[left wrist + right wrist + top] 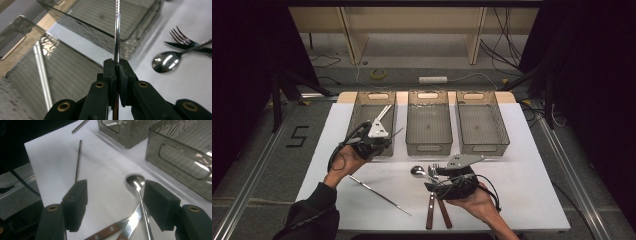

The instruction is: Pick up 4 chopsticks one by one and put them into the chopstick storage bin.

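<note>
Right gripper (113, 202): jaws spread over the spoon (136, 182), not pinching it. Left gripper (117, 72): pressed together on a metal chopstick (117, 37), held above the left bin (362, 120).

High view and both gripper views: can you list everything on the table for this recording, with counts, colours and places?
Smoked clear plastic bins: three, grey-tinted, in a row across the far half of the table.
Thin metal chopsticks: three, silver; one in the left bin, one lying on the near left of the table, one clamped in the left gripper.
Steel spoon: one, silver, centre.
Steel fork: one, silver, beside the spoon.
Wooden-handled knives: two, brown handles, near centre.
White table: one.
Left gripper: black, shut on a chopstick.
Right gripper: black, open over the spoon.
</note>
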{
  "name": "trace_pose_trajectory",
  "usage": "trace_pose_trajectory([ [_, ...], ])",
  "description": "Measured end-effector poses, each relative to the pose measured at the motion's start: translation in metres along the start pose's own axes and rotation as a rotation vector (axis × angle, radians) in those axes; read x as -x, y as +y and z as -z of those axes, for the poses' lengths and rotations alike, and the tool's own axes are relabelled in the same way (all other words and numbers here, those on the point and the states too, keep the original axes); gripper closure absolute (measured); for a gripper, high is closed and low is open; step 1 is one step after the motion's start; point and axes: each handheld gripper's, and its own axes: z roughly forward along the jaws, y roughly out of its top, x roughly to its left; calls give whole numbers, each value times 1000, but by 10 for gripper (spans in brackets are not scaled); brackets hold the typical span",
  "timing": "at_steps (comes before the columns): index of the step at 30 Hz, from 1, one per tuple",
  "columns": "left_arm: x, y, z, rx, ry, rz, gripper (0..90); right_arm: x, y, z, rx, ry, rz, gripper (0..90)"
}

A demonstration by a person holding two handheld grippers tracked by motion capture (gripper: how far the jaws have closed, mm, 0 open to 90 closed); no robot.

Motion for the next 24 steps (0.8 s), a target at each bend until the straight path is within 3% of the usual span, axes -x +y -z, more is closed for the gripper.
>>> trace_pose_trajectory([
  [2,-8,2,2,11,23,45,852,-2,-3,1,5,6,2,371],
  [8,-31,15,9,40,60,110,852,-7,-9,1,5,20,4,368],
  [16,-57,25,3,40,106,168,852,-11,-13,2,6,31,11,353],
  [24,-75,24,-9,32,137,210,852,-13,-15,6,26,42,7,318],
])
